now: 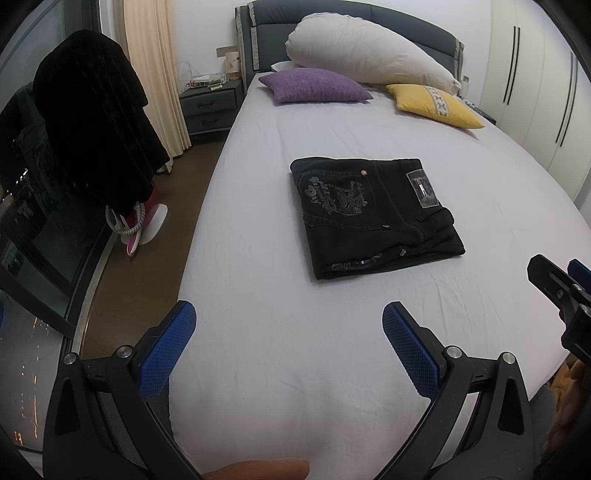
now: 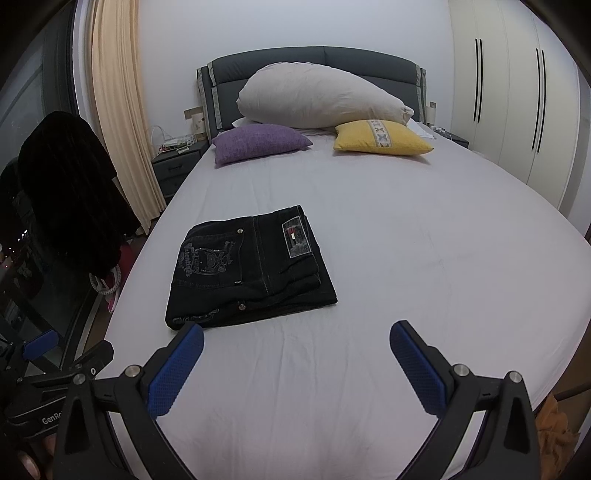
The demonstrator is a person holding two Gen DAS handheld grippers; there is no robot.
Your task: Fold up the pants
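In the middle of the bed [image 1: 369, 369], on its pale sheet, lie the black pants [image 1: 373, 218], folded into a compact, roughly square stack with a back pocket's grey embroidery and a waistband patch facing up. In the right wrist view the same pants [image 2: 251, 269] sit left of centre, their near edge just beyond the tip of one blue finger.

The left gripper [image 1: 288, 328] hangs above the sheet on the near side of the pants, its blue-padded fingers [image 1: 168, 350] spread wide and holding nothing. The right gripper [image 2: 295, 345] is likewise wide apart and empty, over bare sheet; part of it shows at the right edge of the left wrist view, apart from the pants. A fingertip [image 1: 258, 469] of the person shows at the bottom edge of the left view.

Nothing lies between the grippers and the pants. At the head of the bed, well apart from them, a purple cushion [image 1: 314, 86] and a yellow cushion [image 1: 436, 105] rest flat, with a large white pillow [image 1: 369, 55] leaning on the dark headboard [image 1: 406, 22] behind them. Left of the bed stand a grey nightstand [image 1: 208, 107] with small clutter on top that is too small to make out, a cream curtain [image 1: 155, 70], and a dark garment [image 1: 92, 122] hanging by the window. White wardrobe doors [image 1: 546, 92] line the right side.
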